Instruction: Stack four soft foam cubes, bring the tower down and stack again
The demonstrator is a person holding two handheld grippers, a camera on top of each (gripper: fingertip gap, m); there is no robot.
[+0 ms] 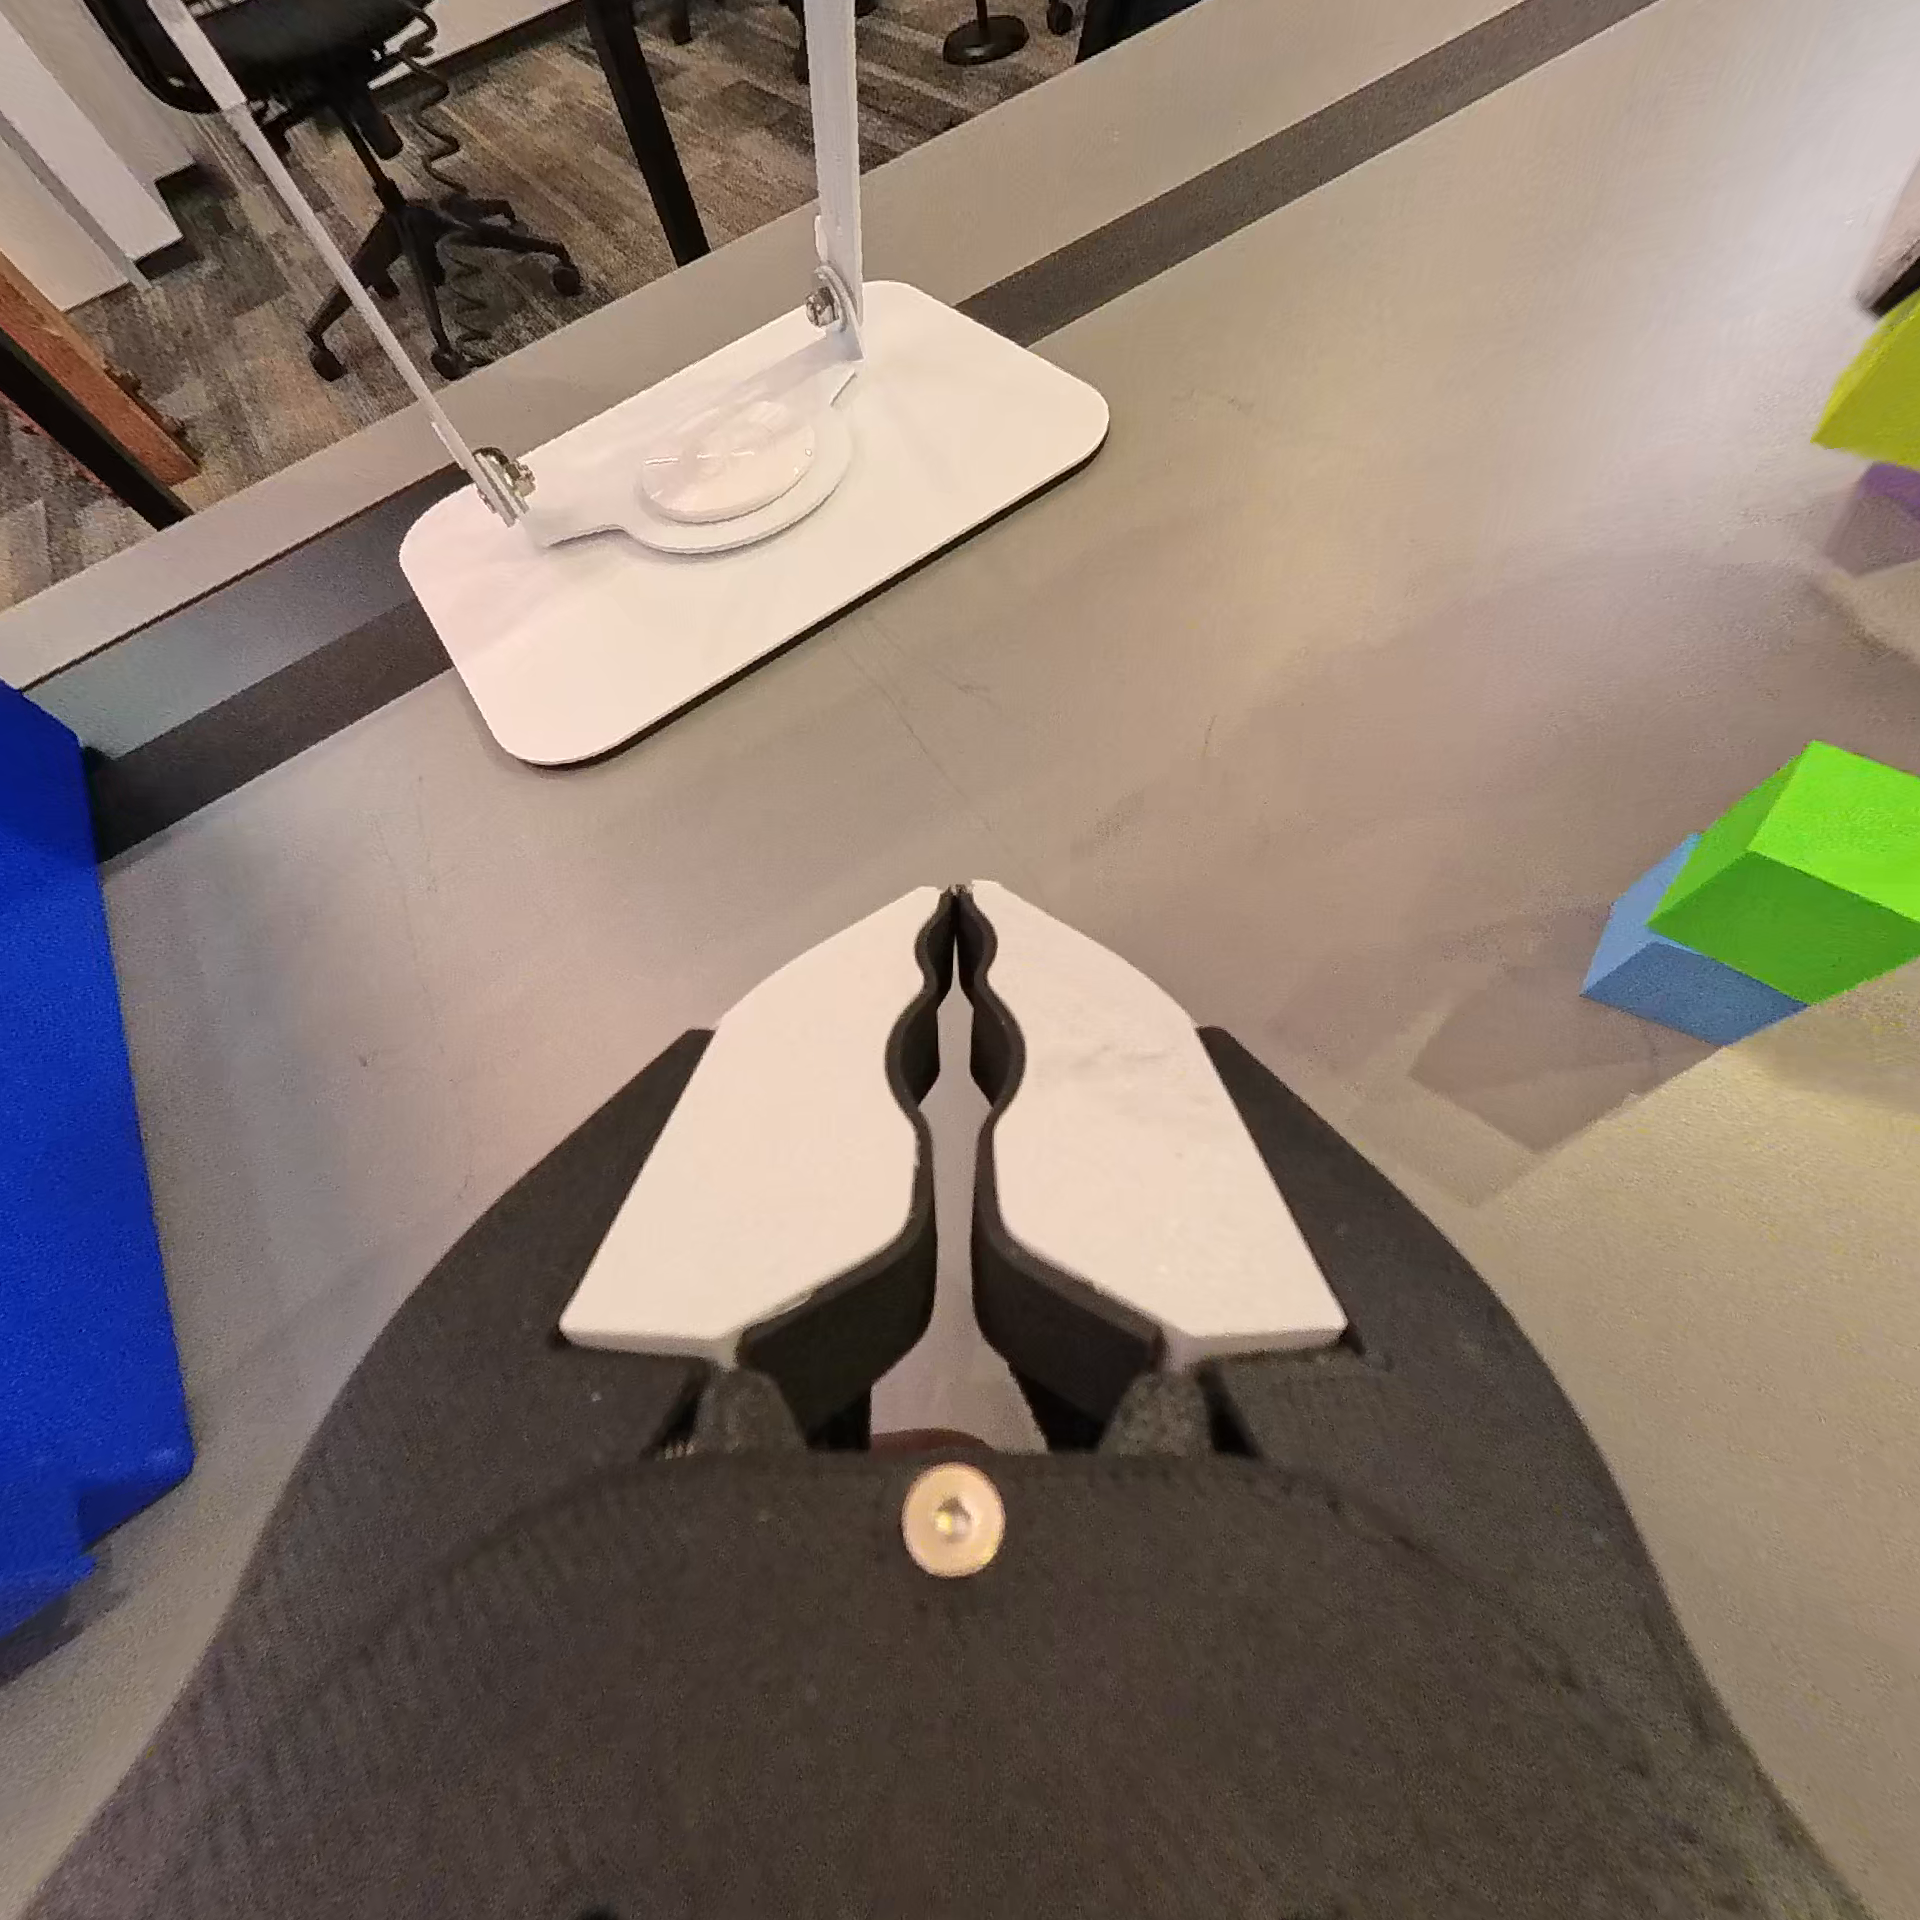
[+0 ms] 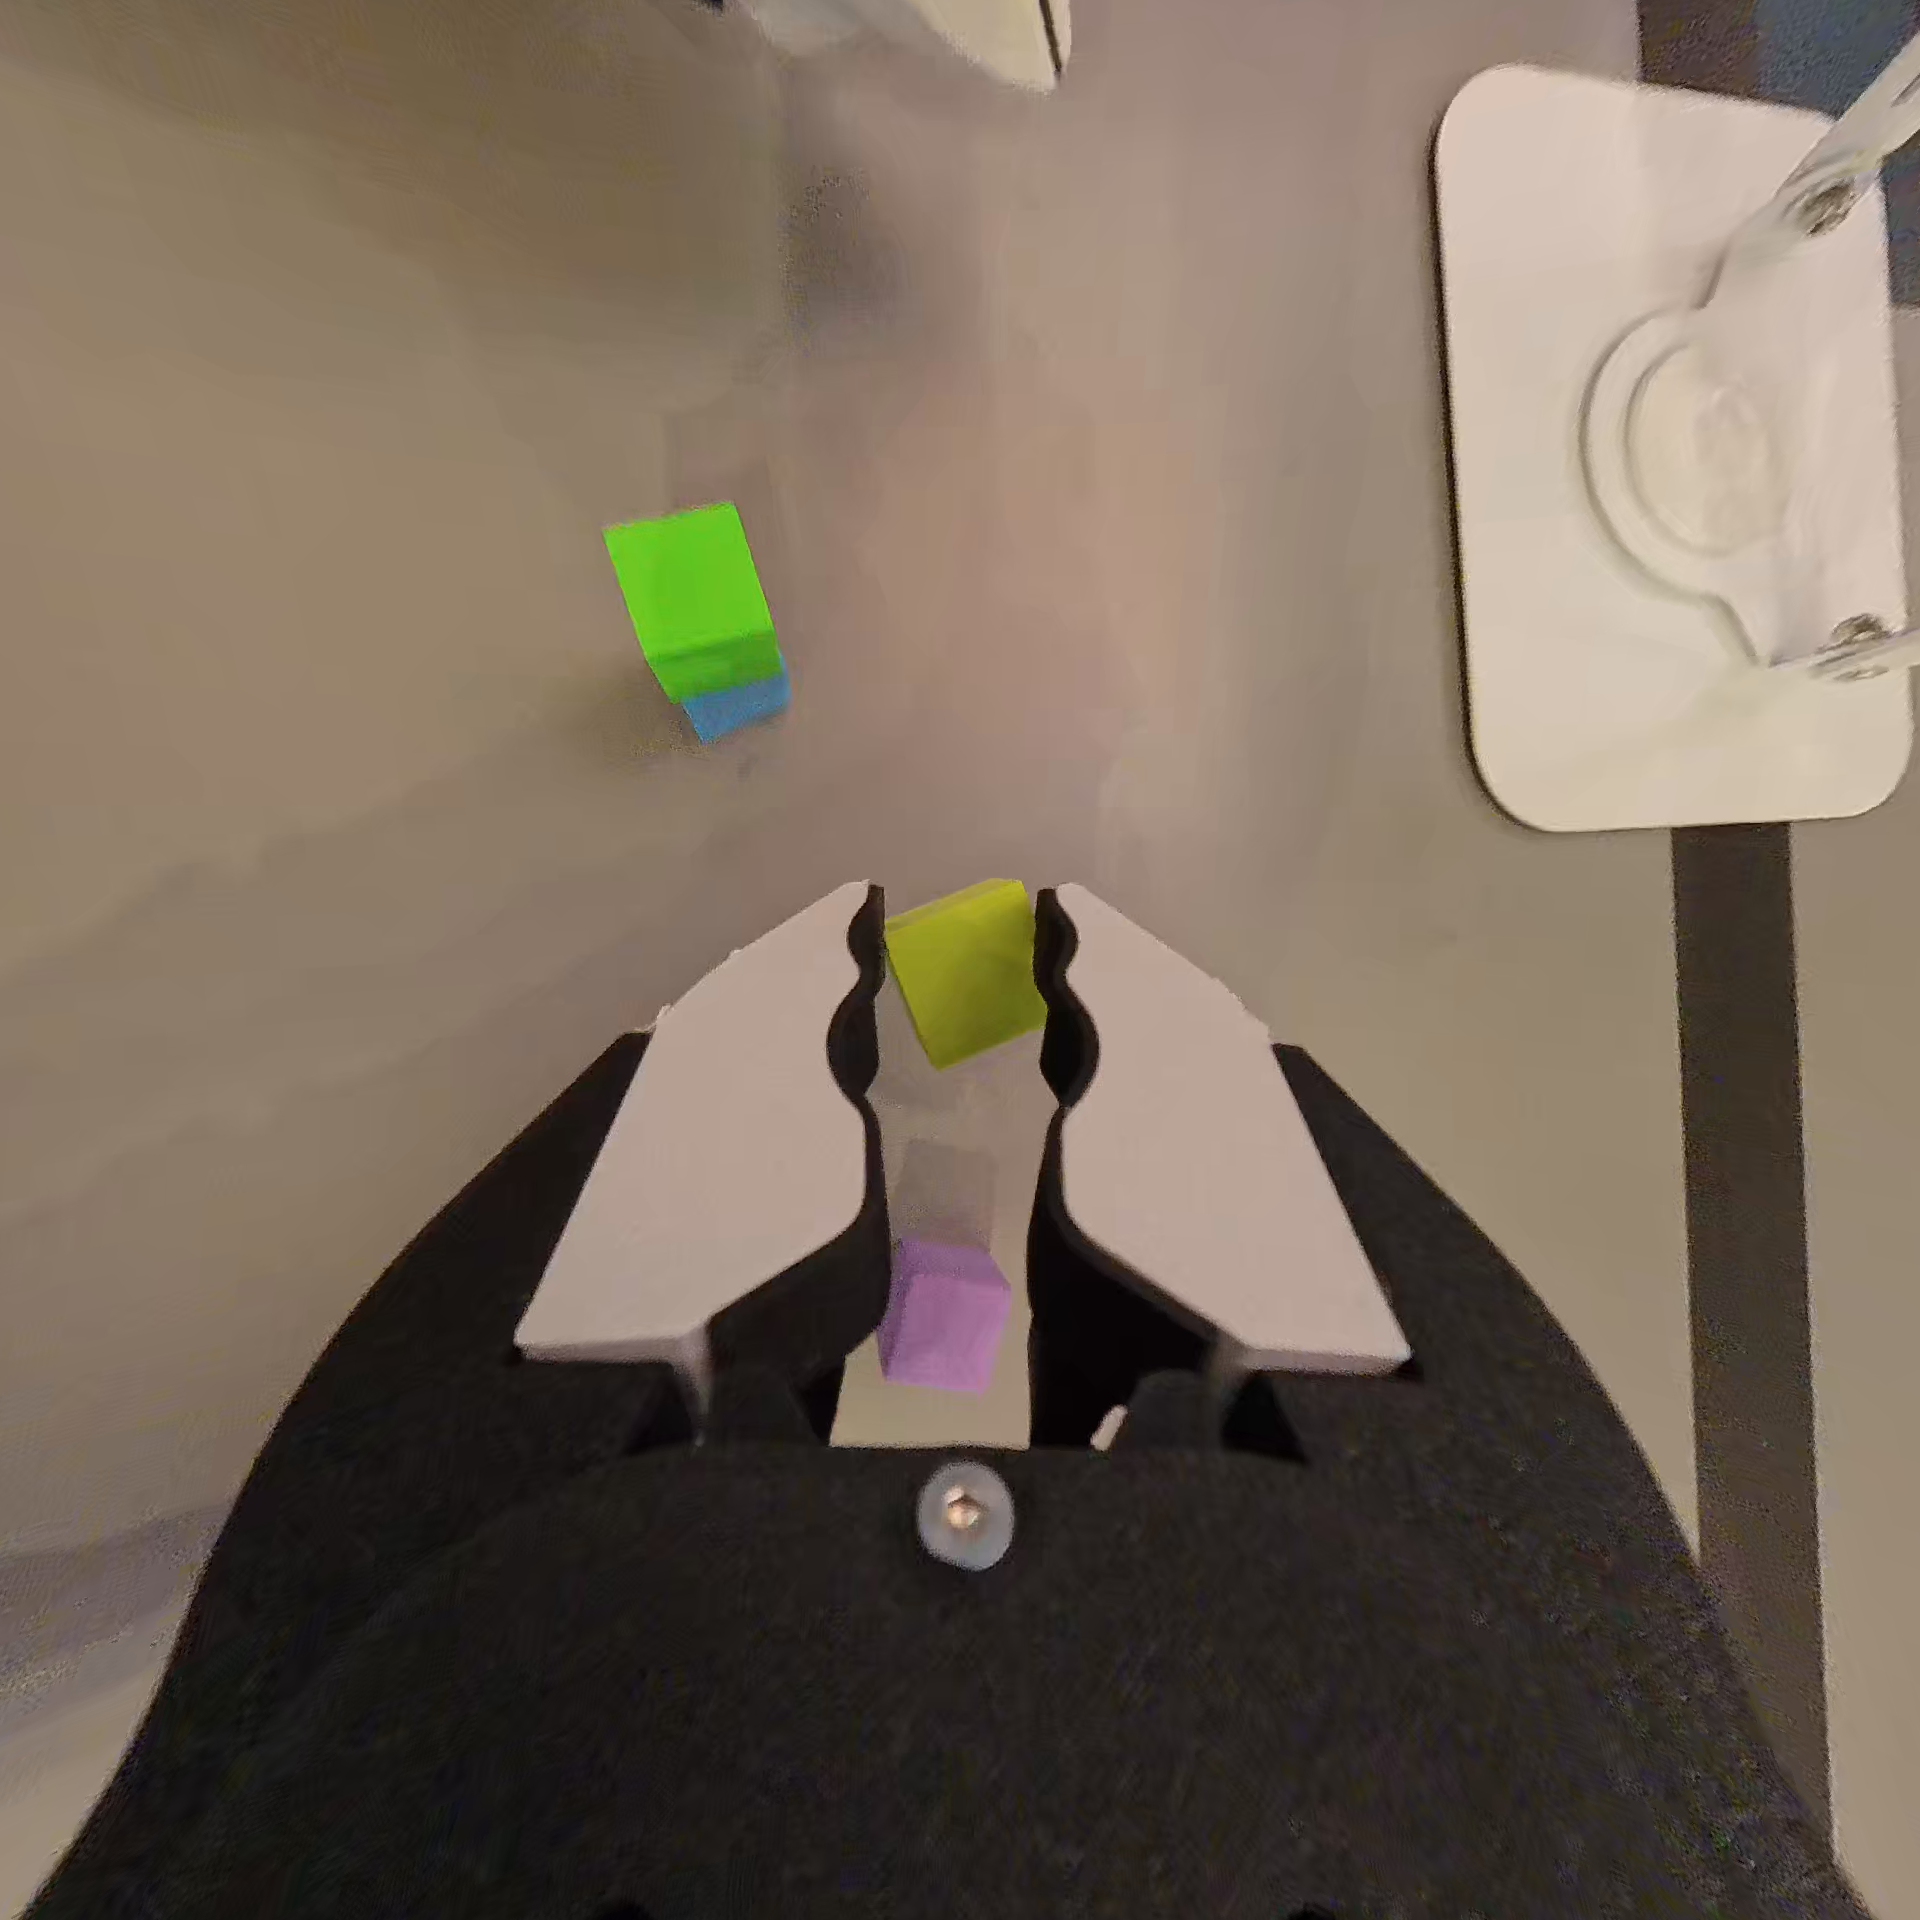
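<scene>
Gripping yellow-green cube (image 2: 966,971) | between right jaws | pads pressing both sides

Blue cube (image 1: 1673,977): mostly covered by the green cube (image 1: 1808,883) on top of it. Yellow-green cube (image 1: 1881,400): cut by the frame edge, blurred. Purple cube (image 2: 943,1325): seen only between the finger bases. Dark blue block (image 1: 62,1143): cropped at the left edge, kind unclear.

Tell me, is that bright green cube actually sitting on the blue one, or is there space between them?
Touching. In the left wrist view the green cube rests tilted on the blue cube, no gap between them; the right wrist view shows the same.
</scene>
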